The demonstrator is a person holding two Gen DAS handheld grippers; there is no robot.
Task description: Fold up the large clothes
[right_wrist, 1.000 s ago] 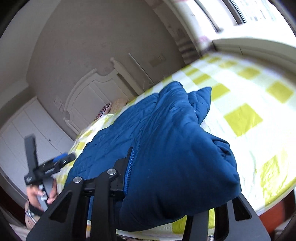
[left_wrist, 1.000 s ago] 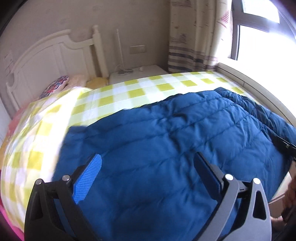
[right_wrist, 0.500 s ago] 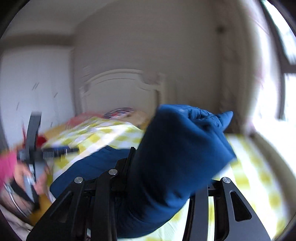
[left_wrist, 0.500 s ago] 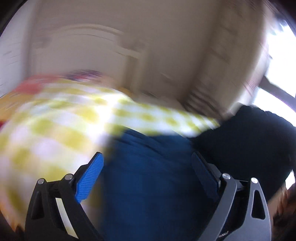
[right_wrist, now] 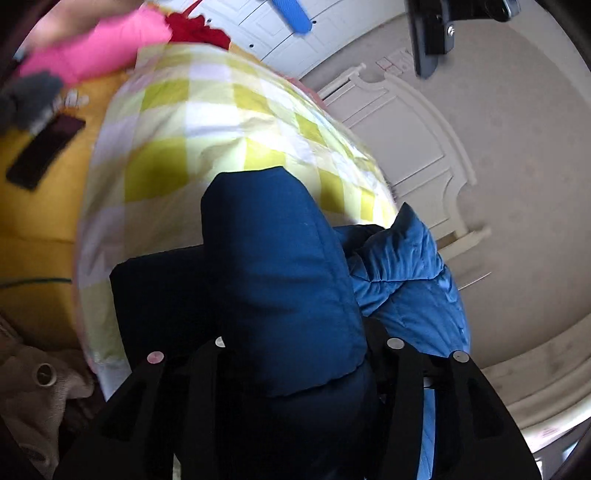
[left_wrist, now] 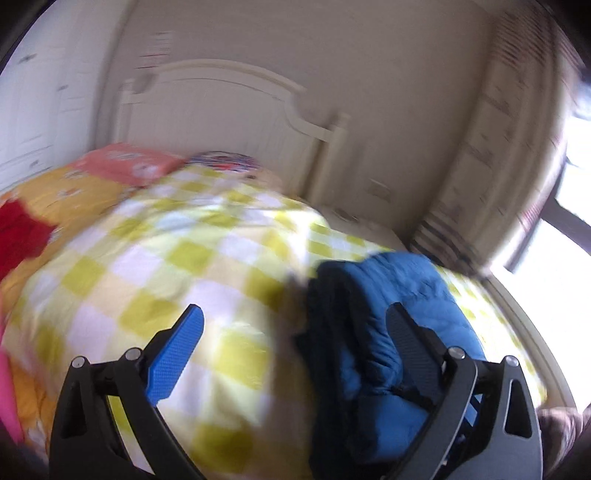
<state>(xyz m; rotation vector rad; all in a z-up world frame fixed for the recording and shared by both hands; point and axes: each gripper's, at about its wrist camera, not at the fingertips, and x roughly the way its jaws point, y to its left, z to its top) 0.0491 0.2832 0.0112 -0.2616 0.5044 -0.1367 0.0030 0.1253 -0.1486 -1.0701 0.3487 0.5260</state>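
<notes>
A blue quilted jacket (right_wrist: 288,280) is bunched into a thick bundle and held up off the bed. My right gripper (right_wrist: 295,343) is shut on a fold of it, and the fabric hides both fingertips. In the left wrist view the same jacket (left_wrist: 391,314) hangs in a lump at the right, in front of the right finger (left_wrist: 410,339). My left gripper (left_wrist: 295,332) is open and empty above the yellow-and-white checked bedspread (left_wrist: 192,258). The left gripper also shows at the top of the right wrist view (right_wrist: 354,22).
A white headboard (left_wrist: 229,110) stands at the far end of the bed. A pink pillow (left_wrist: 125,162) and a red cloth (left_wrist: 18,236) lie at the left. A dark phone (right_wrist: 44,149) lies on yellow bedding. Curtains (left_wrist: 509,166) and a window are at the right.
The jacket lay spread flat on the bed; now my right gripper has gathered it up into a bundle and swung it around. My left gripper has moved off it and stayed open.
</notes>
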